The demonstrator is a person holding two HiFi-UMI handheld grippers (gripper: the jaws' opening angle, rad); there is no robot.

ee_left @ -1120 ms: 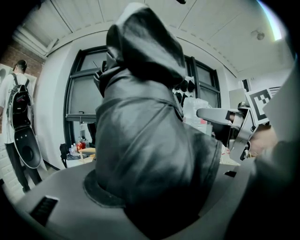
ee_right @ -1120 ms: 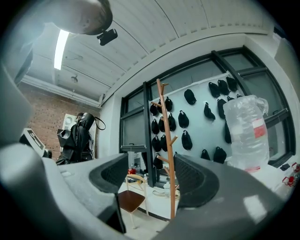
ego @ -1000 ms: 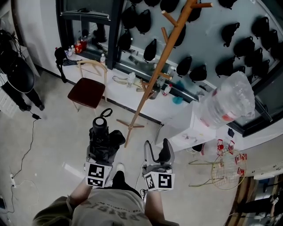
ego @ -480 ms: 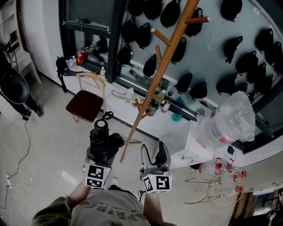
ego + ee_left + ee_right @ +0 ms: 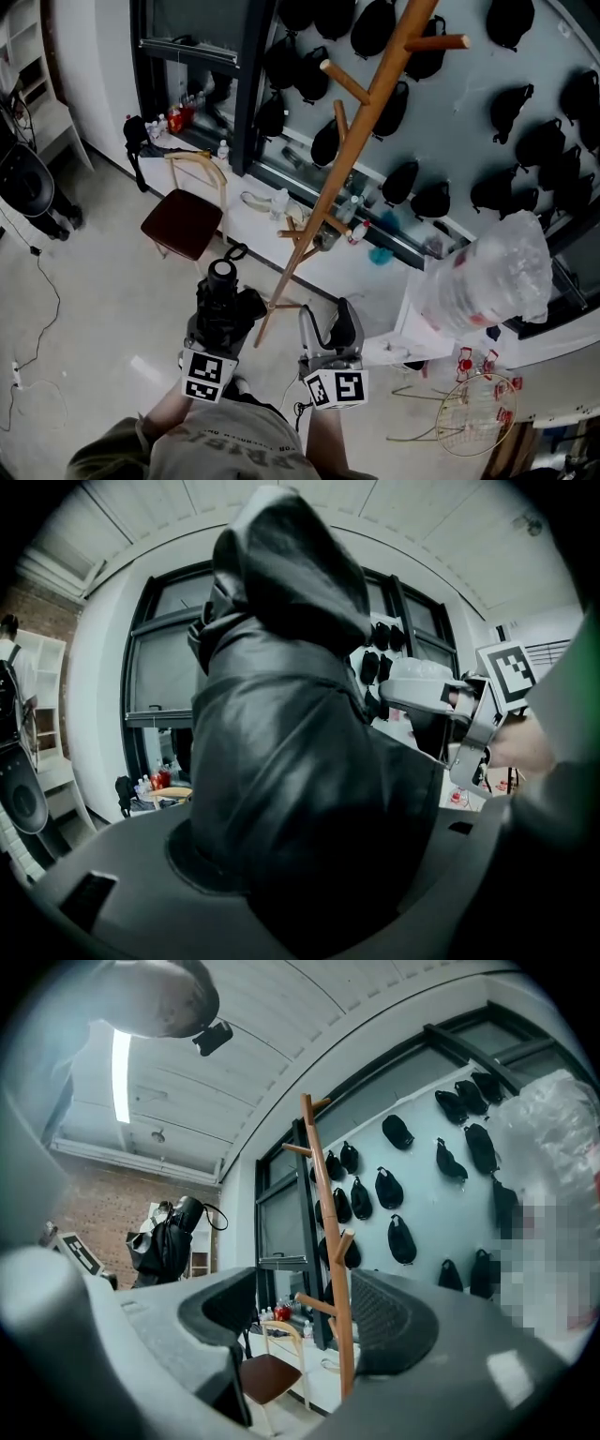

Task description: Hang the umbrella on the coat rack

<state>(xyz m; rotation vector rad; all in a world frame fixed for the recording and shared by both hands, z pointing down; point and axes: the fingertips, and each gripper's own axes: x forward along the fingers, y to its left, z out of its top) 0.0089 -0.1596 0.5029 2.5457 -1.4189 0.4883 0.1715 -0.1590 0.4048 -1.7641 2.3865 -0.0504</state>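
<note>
The wooden coat rack [image 5: 349,155] stands closer now. The left gripper [image 5: 219,323] pinches the folded black umbrella [image 5: 224,289] in its fingers. The right gripper [image 5: 330,323] has its fingers spread.

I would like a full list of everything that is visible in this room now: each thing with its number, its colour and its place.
umbrella: one, black, folded, upright in the left gripper
coat rack: one, brown wood, on the floor ahead of the grippers
caps: many, black, on the pale wall behind the coat rack
chair: one, pale wooden frame and dark red seat, left of the coat rack
clear plastic object: one, transparent, at the right; its kind is unclear
wire basket: one, pale wire, lower right
person: one, dark clothes, far left edge
left gripper: one, grey, closed on the umbrella
right gripper: one, grey, open, empty
</note>
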